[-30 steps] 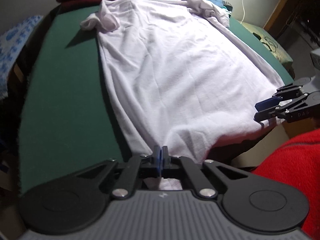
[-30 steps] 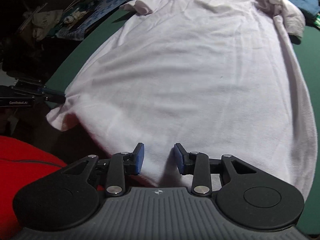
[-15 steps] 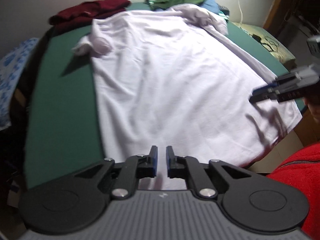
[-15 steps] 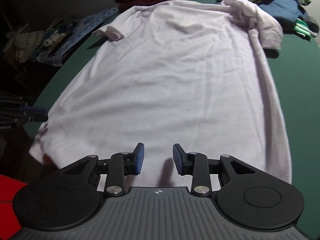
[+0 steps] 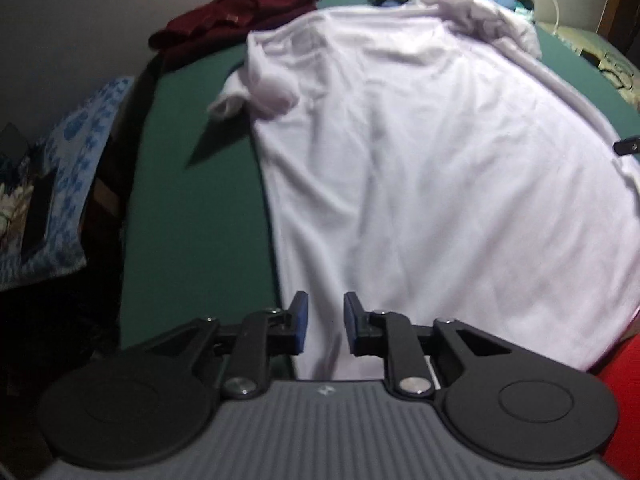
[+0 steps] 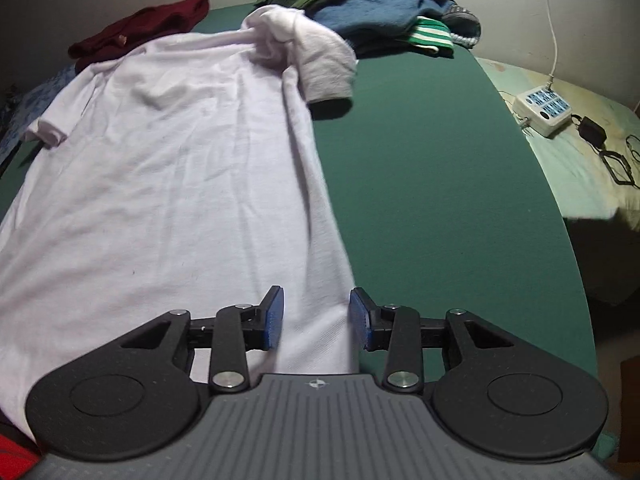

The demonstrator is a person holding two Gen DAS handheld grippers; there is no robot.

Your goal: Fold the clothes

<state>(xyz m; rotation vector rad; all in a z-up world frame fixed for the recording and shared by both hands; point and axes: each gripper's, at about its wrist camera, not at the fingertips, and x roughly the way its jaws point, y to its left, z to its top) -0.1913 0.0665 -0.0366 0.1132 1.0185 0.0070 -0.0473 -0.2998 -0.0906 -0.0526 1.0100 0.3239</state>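
Green cloth [image 5: 192,240] is covering the table in the left wrist view, and the white T-shirt [image 5: 440,168] is lying spread flat along it, hem toward the camera, collar at the far end beside a dark red garment [image 5: 236,16]. The left gripper [image 5: 323,322] is hovering above the shirt's near left hem with its blue-padded fingers standing a narrow gap apart and holding nothing. A second ago those pads were pressed together on the hem; half a second ago they were parting, so the grip on that corner has just been let go. The shirt's left sleeve [image 5: 240,96] is lying bunched rather than flat. A small dark tip at the right edge may be the other tool; too little is showing to say.

Turning to the right wrist view, the same green table [image 6: 440,184] is running past the shirt's right side, with a pile of green and blue clothes [image 6: 372,4] at the far end and a power strip [image 6: 542,110] off to the right. The right gripper [image 6: 316,318] is hanging over the near right hem corner, fingers wide and empty, as they were a second ago, though the view has swung toward the shirt's right edge. The right sleeve [image 6: 320,68] is lying crumpled.

Judging from this, the pulling-flat seems finished: the shirt is lying unfolded and free of both tools.
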